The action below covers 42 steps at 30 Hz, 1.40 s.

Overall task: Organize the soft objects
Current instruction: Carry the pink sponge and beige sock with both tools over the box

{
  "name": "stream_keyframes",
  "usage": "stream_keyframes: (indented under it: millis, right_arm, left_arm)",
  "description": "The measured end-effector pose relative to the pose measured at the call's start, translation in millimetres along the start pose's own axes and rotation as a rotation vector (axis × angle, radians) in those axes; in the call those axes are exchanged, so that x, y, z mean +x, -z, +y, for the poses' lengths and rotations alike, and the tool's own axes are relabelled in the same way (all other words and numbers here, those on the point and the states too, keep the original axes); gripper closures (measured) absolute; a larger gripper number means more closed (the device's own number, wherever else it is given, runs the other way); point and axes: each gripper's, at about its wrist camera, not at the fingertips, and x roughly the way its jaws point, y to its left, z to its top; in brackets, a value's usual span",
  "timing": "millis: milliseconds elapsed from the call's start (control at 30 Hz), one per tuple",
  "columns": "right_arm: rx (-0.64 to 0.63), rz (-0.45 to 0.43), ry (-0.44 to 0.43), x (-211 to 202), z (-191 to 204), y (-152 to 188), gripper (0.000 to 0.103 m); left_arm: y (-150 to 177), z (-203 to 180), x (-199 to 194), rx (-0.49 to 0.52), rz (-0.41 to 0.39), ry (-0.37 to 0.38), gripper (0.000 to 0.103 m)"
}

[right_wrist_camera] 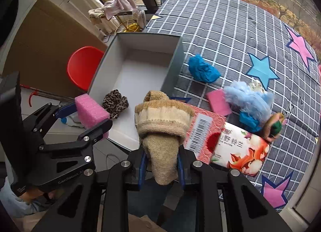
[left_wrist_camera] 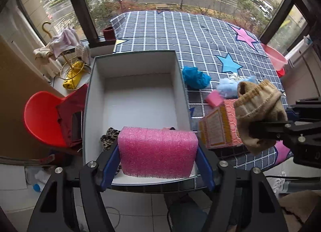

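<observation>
My left gripper [left_wrist_camera: 158,151] is shut on a pink foam block [left_wrist_camera: 158,149], held over the near edge of an open white box [left_wrist_camera: 136,99]; it also shows in the right wrist view [right_wrist_camera: 91,113]. My right gripper [right_wrist_camera: 161,161] is shut on a rolled beige sock [right_wrist_camera: 162,123], held just right of the box above the tissue pack [right_wrist_camera: 226,137]. A leopard-print scrunchie [right_wrist_camera: 115,102] lies inside the box at its near end. A blue cloth [right_wrist_camera: 202,69], a small pink sponge [right_wrist_camera: 217,101] and a light-blue fluffy item [right_wrist_camera: 248,99] lie on the checked blanket [right_wrist_camera: 230,31].
A red chair [left_wrist_camera: 42,115] with a dark red cloth stands left of the box. A pink basin [left_wrist_camera: 274,57] sits at the blanket's far right. A rack with cloths [left_wrist_camera: 62,45] stands by the window. Tiled floor lies below.
</observation>
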Motion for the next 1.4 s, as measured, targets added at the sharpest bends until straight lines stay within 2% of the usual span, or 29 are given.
stream_keyframes:
  millis: [533, 867, 1400]
  right_arm:
    - [-0.102, 0.033, -0.02, 22, 44, -49, 0.076]
    - [-0.096, 0.035, -0.01, 33, 49, -72, 0.076]
    - [-0.073, 0.046, -0.003, 42, 43, -83, 0.076]
  left_arm:
    - [-18, 51, 1, -0.12, -0.051, -0.046, 0.031]
    - [-41, 65, 8, -0.126, -0.072, -0.082, 0.031]
    - [-48, 69, 21, -0.118, -0.052, -0.1, 0.031]
